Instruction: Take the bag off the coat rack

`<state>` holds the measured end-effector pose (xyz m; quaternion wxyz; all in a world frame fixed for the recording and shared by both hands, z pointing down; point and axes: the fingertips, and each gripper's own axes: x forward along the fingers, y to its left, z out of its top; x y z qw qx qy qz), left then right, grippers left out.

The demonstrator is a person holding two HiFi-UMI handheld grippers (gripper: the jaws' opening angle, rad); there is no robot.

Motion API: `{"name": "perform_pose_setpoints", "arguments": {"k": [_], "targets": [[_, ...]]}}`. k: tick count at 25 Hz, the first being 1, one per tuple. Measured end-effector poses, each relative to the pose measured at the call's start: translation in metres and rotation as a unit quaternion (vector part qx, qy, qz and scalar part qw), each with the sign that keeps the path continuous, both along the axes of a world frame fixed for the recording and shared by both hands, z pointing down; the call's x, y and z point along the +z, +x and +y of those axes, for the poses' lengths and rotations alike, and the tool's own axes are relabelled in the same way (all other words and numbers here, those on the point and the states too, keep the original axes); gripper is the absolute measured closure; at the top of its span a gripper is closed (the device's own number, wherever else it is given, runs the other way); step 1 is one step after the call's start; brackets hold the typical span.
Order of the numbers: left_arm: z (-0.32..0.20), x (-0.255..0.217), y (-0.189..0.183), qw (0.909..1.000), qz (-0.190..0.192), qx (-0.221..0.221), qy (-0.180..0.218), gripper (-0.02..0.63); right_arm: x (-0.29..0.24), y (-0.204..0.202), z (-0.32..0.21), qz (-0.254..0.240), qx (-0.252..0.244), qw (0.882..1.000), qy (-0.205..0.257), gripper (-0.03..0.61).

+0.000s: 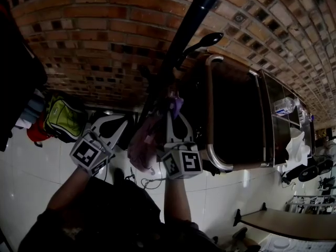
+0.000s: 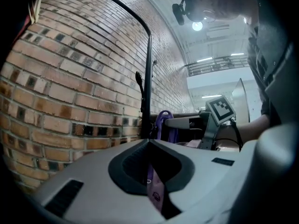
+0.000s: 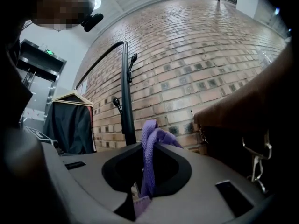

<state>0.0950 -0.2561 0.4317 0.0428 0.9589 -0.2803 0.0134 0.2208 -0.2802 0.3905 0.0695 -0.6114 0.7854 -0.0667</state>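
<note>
Beside the slim black coat rack (image 1: 181, 41), the right gripper (image 3: 141, 147) pinches the bag's (image 1: 142, 143) woven purple strap (image 3: 148, 164); the left gripper (image 2: 150, 144) clamps the bag's soft fabric.

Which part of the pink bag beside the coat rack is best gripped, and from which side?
Grip the purple handle just below its loop, coming level from the side away from the rack pole. The handle rises as a narrow flat band that jaws can close across, as the right gripper does; the bag itself looks soft and bulky.
</note>
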Motion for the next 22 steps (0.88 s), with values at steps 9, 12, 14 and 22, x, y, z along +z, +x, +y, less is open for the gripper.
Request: {"name": "perform_pose_setpoints", "arguments": {"k": [9, 12, 14, 22], "targets": [[0.01, -0.007, 0.001, 0.9998, 0.013, 0.015, 0.002, 0.595, -0.014, -0.014, 0.043, 0.017, -0.019, 1.0, 0.011, 0.531], [0.018, -0.009, -0.003, 0.9997, 0.017, 0.017, 0.002, 0.595, -0.018, -0.02, 0.06, 0.016, -0.023, 1.0, 0.01, 0.531], [0.025, -0.01, -0.009, 0.9997, 0.019, 0.017, -0.001, 0.595, -0.021, -0.025, 0.071, 0.018, -0.024, 1.0, 0.009, 0.531], [0.068, -0.032, -0.042, 0.9989, 0.041, 0.024, 0.008, 0.595, -0.029, -0.067, 0.12, 0.022, -0.043, 0.999, 0.005, 0.531]]}}
